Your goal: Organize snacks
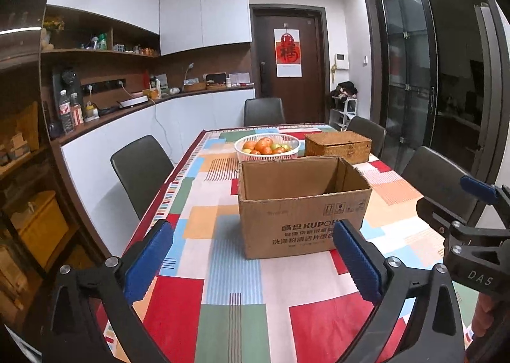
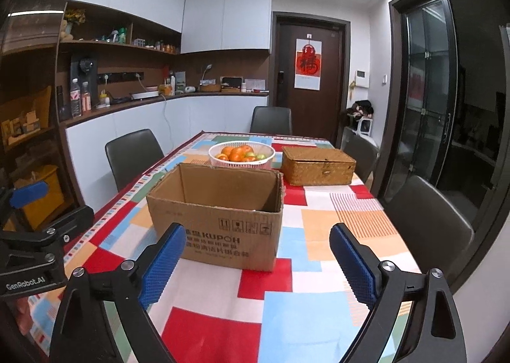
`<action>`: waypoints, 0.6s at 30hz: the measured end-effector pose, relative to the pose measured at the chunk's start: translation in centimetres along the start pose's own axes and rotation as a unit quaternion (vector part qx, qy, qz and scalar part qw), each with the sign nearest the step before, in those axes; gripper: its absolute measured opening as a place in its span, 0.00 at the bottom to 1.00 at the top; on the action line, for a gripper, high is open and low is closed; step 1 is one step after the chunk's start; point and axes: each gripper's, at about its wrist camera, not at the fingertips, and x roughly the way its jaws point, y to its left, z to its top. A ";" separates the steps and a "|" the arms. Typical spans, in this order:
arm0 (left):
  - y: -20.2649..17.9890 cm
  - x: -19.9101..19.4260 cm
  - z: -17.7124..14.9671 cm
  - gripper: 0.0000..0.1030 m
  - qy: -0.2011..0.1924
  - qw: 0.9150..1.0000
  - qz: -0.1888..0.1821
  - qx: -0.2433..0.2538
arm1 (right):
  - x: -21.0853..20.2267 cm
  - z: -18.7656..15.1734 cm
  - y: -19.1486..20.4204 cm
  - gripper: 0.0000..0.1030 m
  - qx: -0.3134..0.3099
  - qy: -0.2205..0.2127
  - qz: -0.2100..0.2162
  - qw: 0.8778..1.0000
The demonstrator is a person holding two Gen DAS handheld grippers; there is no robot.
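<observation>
An open brown cardboard box (image 1: pixel 302 203) stands on the table with the colourful checked cloth (image 1: pixel 223 267); its inside is hidden from here. It also shows in the right wrist view (image 2: pixel 220 219). Behind it is a white basket of oranges and apples (image 1: pixel 267 146), which also shows in the right wrist view (image 2: pixel 241 154), and a closed woven wicker box (image 1: pixel 338 144), which also shows in the right wrist view (image 2: pixel 317 165). My left gripper (image 1: pixel 253 261) is open and empty, above the table before the box. My right gripper (image 2: pixel 258 264) is open and empty, beside it.
Dark chairs (image 1: pixel 140 168) stand around the table, one at the right (image 2: pixel 427 219). A counter with bottles and small items (image 1: pixel 127 101) runs along the left wall. A dark door (image 1: pixel 290 66) is at the back and glass doors (image 2: pixel 427 92) at the right.
</observation>
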 end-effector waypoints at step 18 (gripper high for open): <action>-0.6 -2.1 -0.5 1.00 -0.029 0.999 0.014 0.004 | -2.0 -0.6 -0.7 0.91 0.010 -0.010 0.000 1.000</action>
